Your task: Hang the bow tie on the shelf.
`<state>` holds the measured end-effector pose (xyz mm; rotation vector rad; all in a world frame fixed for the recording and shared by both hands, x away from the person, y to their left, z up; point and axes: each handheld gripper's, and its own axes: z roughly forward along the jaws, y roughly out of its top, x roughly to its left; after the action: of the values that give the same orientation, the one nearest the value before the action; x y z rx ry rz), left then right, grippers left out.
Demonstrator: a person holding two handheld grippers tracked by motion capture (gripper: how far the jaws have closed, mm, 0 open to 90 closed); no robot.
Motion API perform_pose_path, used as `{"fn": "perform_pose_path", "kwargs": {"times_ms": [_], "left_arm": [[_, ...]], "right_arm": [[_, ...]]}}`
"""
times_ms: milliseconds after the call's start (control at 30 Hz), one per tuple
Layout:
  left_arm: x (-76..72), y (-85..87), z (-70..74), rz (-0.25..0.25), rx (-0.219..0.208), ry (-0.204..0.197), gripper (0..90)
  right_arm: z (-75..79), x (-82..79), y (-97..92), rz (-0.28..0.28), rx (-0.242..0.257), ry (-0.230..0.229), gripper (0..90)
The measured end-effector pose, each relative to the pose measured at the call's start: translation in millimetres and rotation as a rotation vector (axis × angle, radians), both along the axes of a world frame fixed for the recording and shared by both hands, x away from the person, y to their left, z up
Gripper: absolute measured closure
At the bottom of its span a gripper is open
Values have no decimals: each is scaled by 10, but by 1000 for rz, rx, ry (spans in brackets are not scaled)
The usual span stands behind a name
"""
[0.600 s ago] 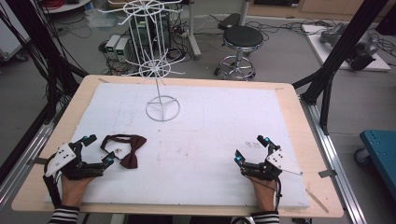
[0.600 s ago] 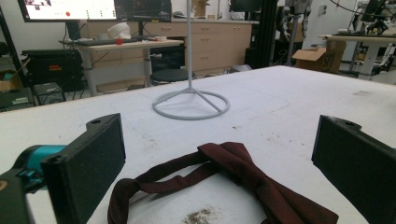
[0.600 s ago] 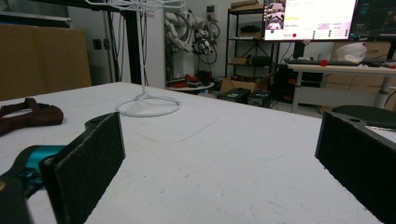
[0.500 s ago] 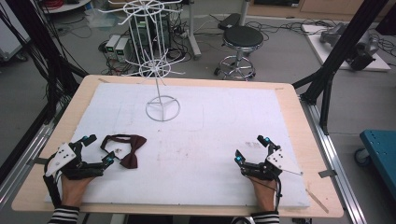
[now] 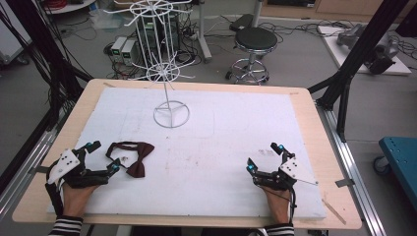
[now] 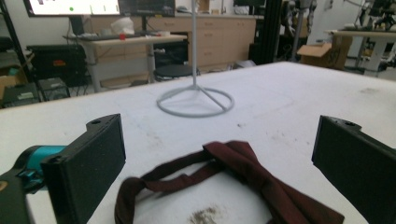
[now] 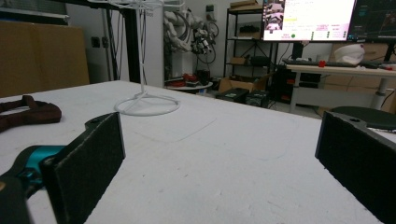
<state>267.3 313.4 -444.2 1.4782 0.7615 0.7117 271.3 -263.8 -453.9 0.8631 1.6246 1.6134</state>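
Your left tool [image 5: 100, 158] sits open just beside the maroon bow tie [image 5: 134, 158] on the desk's [image 5: 221, 137] near-left — its long axis runs toward you — while your right tool [image 5: 265, 157], open too, rests well apart.

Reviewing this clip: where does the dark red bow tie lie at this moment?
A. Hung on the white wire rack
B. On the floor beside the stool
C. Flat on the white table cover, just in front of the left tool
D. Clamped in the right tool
C. The bow tie lies flat on the white table cover, just ahead of the open left tool; the left gripper view shows it between the spread jaws, ungripped.
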Motion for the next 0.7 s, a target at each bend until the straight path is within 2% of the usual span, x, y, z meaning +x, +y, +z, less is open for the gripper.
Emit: {"fn": "perform_pose_path", "kwargs": {"times_ms": [67, 100, 133, 167, 233, 300, 367, 400, 433, 467, 533, 567, 600, 633, 700], "left_arm": [[2, 1, 30, -5, 6, 1, 32], [6, -10, 100, -13, 38, 4, 31], [6, -10, 100, -13, 38, 4, 32], [15, -30, 169, -28, 58, 19, 32], [16, -42, 200, -33, 66, 28, 31], [21, -69, 282, -46, 107, 49, 32], [36, -88, 316, -49, 147, 72, 32], [36, -88, 316, -49, 147, 72, 32], [47, -95, 328, -50, 153, 90, 32], [74, -104, 356, -55, 165, 124, 32], [102, -116, 386, -60, 181, 151, 31], [102, -116, 386, -60, 181, 151, 32], [129, -140, 421, -69, 200, 186, 31], [129, -140, 421, -69, 200, 186, 31], [150, -175, 459, -76, 216, 212, 32]], "right_arm": [[0, -1, 2, -2, -2, -2, 7], [0, -7, 7, 1, 0, 6, 7], [0, -7, 7, 1, 0, 6, 7], [0, 0, 1, 0, -1, -2, 7], [-1, -1, -1, 0, 1, 2, 7], [-1, -3, 0, 1, 3, 6, 7], [0, 0, 1, 0, -1, -1, 7], [0, -1, 3, -3, -3, -2, 7], [0, -1, 3, -3, -3, -2, 7], [-1, -9, 9, -2, -2, 5, 7], [0, -9, 9, -1, -1, 6, 7], [0, -9, 7, -1, 0, 7, 7], [0, -6, 5, -2, 0, 3, 7], [0, -6, 5, -2, 0, 3, 7], [0, -6, 5, -3, 0, 3, 7]]}}
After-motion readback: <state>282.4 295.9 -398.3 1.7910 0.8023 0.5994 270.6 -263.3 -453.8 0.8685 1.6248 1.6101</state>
